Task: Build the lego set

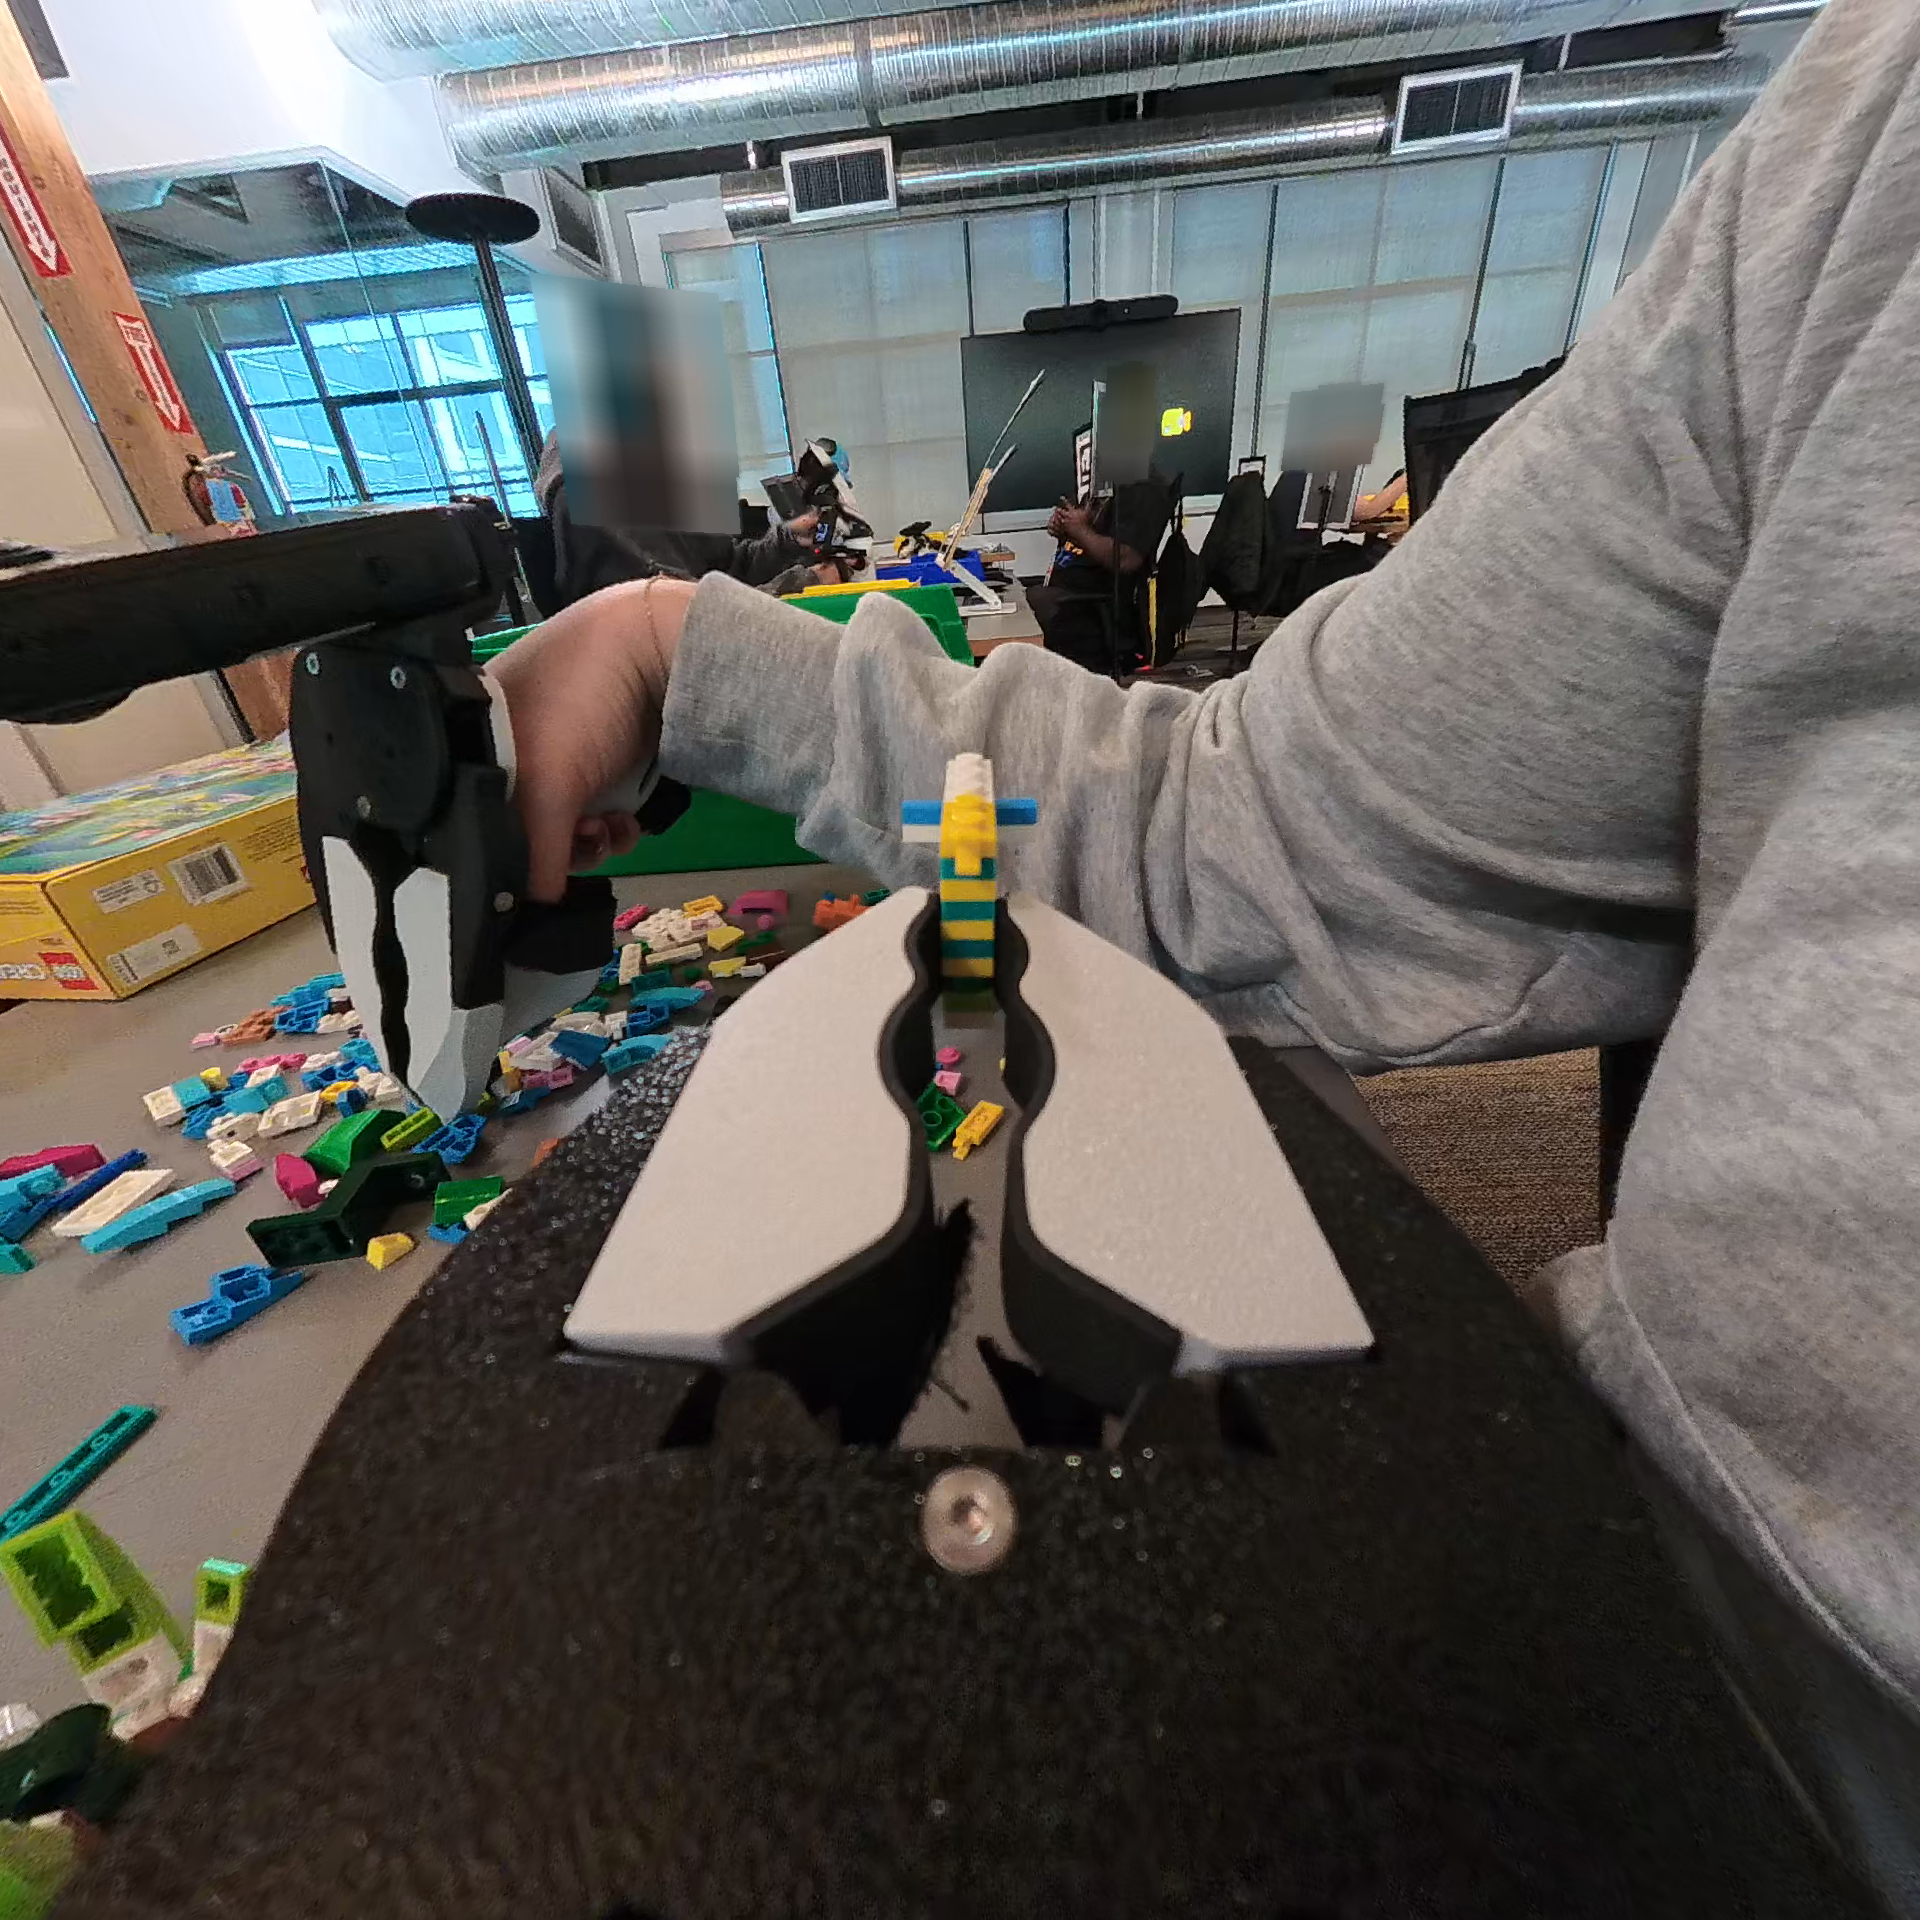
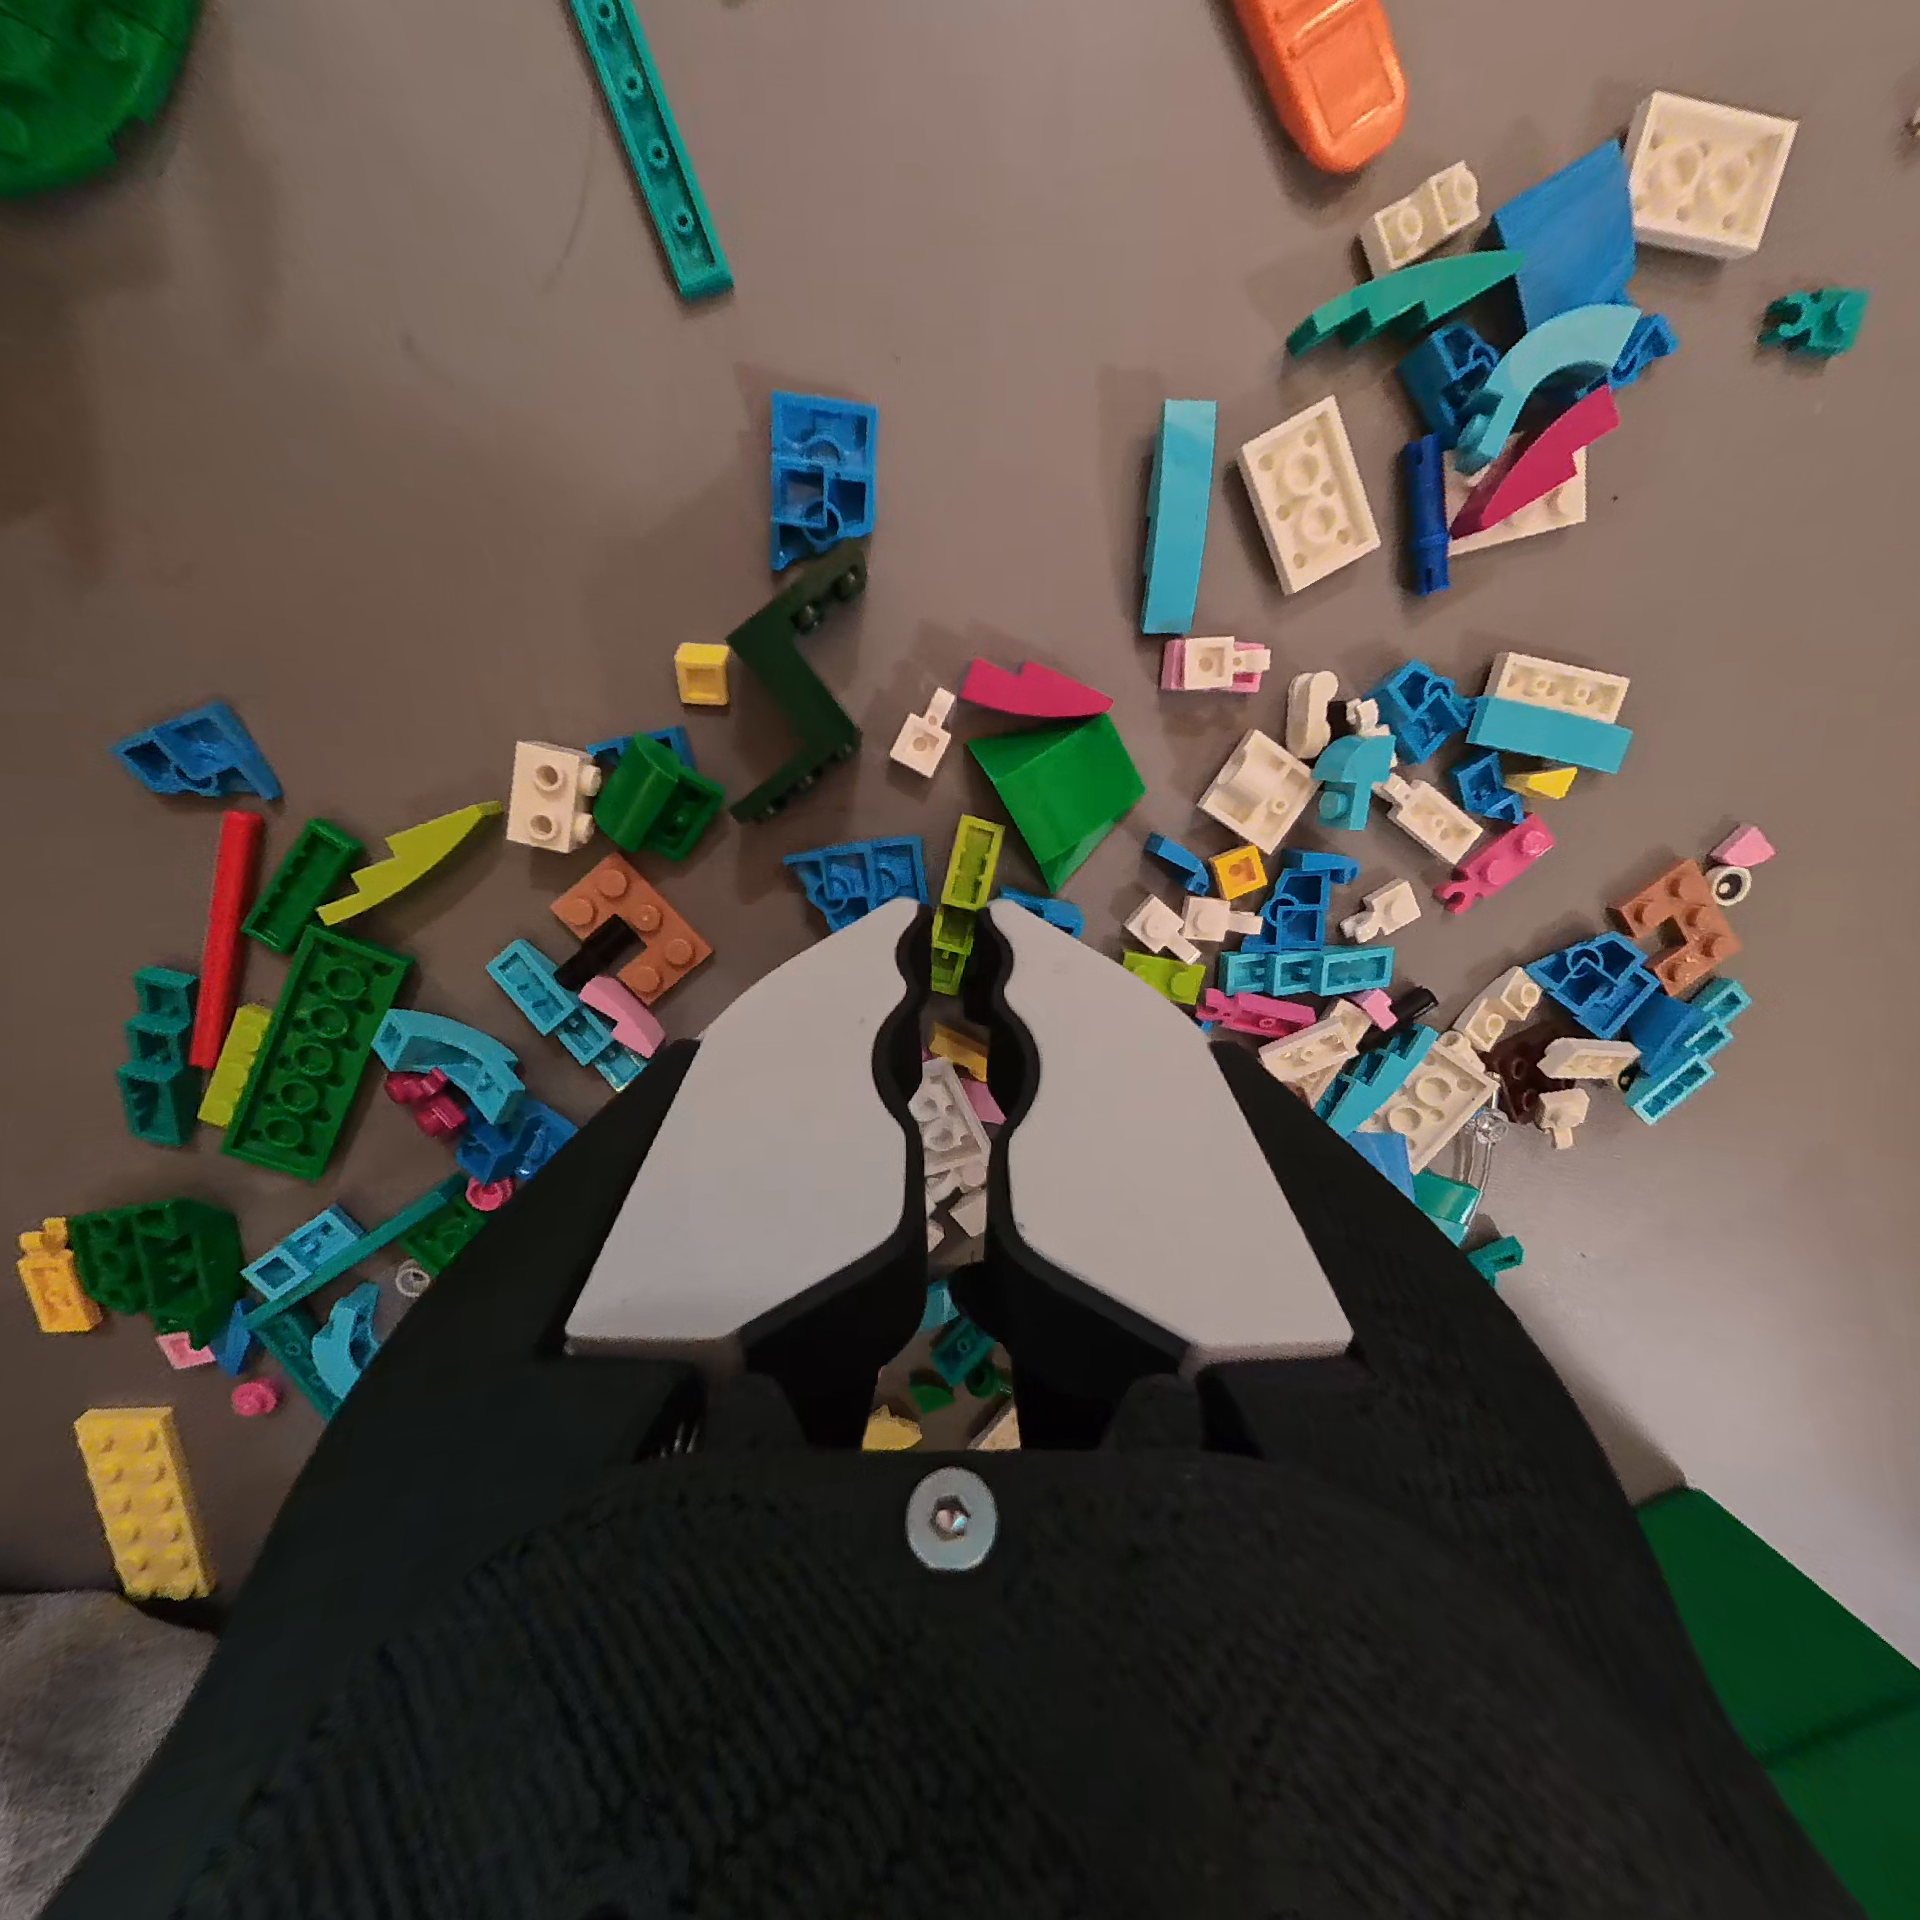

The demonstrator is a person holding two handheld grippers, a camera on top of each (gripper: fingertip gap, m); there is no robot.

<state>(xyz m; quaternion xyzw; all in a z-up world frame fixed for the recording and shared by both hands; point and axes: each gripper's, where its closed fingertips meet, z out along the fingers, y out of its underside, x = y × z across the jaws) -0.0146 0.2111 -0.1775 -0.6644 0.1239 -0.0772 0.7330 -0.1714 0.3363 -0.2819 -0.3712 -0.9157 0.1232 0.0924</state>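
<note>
left gripper (image 1: pixel 966 935): raised over the table (image 1: pixel 125 1340), its fingertips pressed on a brick stack (image 1: pixel 968 914) that stands up between them.
right gripper (image 2: pixel 958 940): left of the left gripper, tips down among the loose bricks (image 2: pixel 1455 831), clamped on a small brick (image 2: pixel 961 904).
box (image 1: pixel 135 873): on the table's far left, behind the bricks.
sleeve (image 1: pixel 1299 779): behind the stack.

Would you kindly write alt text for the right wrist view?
The right claw is closed on a lime green brick just above a grey table. Loose bricks in blue, white, green, pink and yellow are scattered all around it.
</note>
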